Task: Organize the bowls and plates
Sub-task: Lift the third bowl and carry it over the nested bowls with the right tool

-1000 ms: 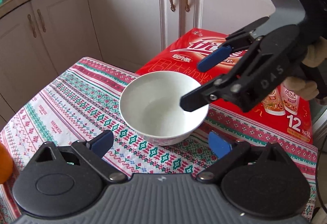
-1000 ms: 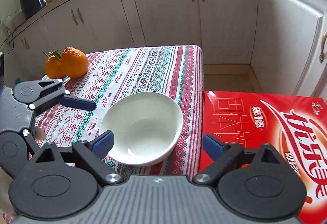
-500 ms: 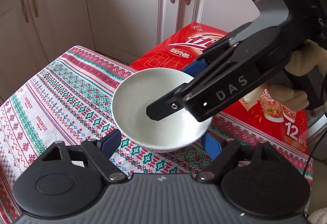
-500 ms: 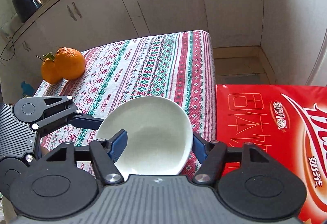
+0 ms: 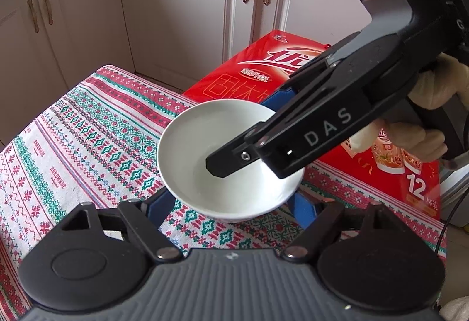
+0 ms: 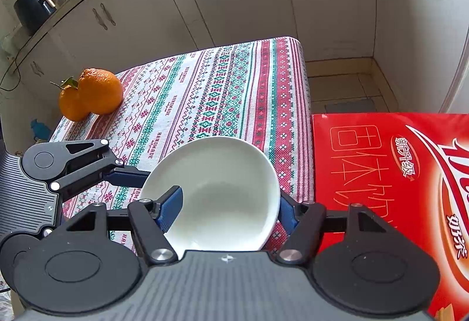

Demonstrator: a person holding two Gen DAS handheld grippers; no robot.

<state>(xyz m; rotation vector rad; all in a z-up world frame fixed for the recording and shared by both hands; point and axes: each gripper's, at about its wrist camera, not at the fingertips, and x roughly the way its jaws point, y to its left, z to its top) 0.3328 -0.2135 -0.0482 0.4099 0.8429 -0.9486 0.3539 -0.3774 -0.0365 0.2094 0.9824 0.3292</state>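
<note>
A white bowl (image 5: 190, 151) (image 6: 228, 174) stands on the patterned tablecloth (image 5: 88, 145) near the table's edge. My left gripper (image 5: 231, 203) grips it from the near side, a blue pad pressed on each outer flank. In the right wrist view only one of its fingers (image 6: 126, 176) shows, touching the bowl's left rim. My right gripper (image 6: 228, 209) (image 5: 243, 133) is shut on the bowl too. Its one finger lies inside the bowl and the other sits outside the wall. A gloved hand (image 5: 433, 86) holds the right gripper.
A red printed carton (image 5: 249, 77) (image 6: 381, 174) lies right beside the bowl, past the cloth's edge. Two oranges (image 6: 93, 92) sit at the far left corner of the table. White cupboards (image 5: 181, 13) stand close behind, with tiled floor (image 6: 343, 86) in between.
Both grippers closed onto the bowl. The right gripper came down over it and put one finger inside. The left pads drew in against the bowl's sides.
</note>
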